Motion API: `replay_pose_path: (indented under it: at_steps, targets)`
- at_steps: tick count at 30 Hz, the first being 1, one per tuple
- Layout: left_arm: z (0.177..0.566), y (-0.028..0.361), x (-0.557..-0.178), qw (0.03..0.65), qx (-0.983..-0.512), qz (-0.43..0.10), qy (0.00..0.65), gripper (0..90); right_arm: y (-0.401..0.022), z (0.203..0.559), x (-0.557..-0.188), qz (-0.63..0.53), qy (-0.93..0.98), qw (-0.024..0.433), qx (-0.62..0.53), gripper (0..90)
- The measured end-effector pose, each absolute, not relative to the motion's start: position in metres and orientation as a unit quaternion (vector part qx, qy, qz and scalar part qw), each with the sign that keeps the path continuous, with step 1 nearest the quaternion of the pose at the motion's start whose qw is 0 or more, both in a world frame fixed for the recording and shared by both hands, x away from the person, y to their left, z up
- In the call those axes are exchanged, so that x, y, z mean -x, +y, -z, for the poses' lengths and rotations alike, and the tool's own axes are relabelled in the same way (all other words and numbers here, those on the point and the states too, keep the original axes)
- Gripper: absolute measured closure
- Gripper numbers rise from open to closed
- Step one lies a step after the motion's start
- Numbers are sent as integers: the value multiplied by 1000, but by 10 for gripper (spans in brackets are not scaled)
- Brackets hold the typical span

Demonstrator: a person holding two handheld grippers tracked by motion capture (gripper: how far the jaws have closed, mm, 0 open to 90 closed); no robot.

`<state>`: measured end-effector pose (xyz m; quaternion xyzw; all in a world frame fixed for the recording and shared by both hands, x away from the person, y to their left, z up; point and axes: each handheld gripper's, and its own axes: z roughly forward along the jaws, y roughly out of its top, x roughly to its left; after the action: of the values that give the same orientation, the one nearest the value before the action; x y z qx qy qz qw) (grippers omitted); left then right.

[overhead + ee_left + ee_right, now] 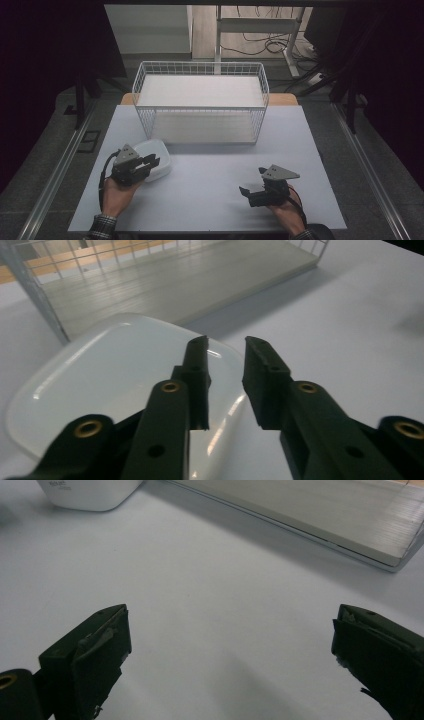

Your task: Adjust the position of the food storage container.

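Note:
A white, rounded plastic container (151, 149) (110, 370) lies on the left of the grey table (210, 170), just in front of a white wire basket (200, 66). My left gripper (153, 161) (226, 342) hovers over the container's right edge, its jaws a narrow gap apart and astride that edge; I cannot tell whether they touch it. My right gripper (253, 180) (232, 617) rests low at the table's front right, pointing left, open wide with bare table between its jaws. In the right gripper view the container (90, 492) is far off at the top left.
The wire basket (35, 290) stands at the table's back with a pale board (320, 515) as its floor and nothing in it. A white frame and cables (265, 42) are on the floor beyond. Dark curtains hang at both sides.

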<state>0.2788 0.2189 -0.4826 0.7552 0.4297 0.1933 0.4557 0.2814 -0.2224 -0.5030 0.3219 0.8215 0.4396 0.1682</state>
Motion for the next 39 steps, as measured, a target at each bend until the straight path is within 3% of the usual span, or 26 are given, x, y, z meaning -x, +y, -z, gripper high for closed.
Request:
replay_pose_path:
  at_steps: [6, 18, 27, 39]
  targets:
    - [484, 238, -299, 454, -741, -195, 454, 900, -220, 505, -282, -435, 826, 165, -318, 23]
    - [497, 281, -330, 432, -706, -225, 515, 900, -218, 507, -281, -423, 835, 163, -311, 26]
    - [512, 288, -349, 409, -707, -220, 532, 900, -217, 509, -282, -416, 840, 163, -308, 29]
    - [512, 283, -329, 400, -721, -201, 529, 900, -217, 509, -281, -412, 843, 167, -302, 30]
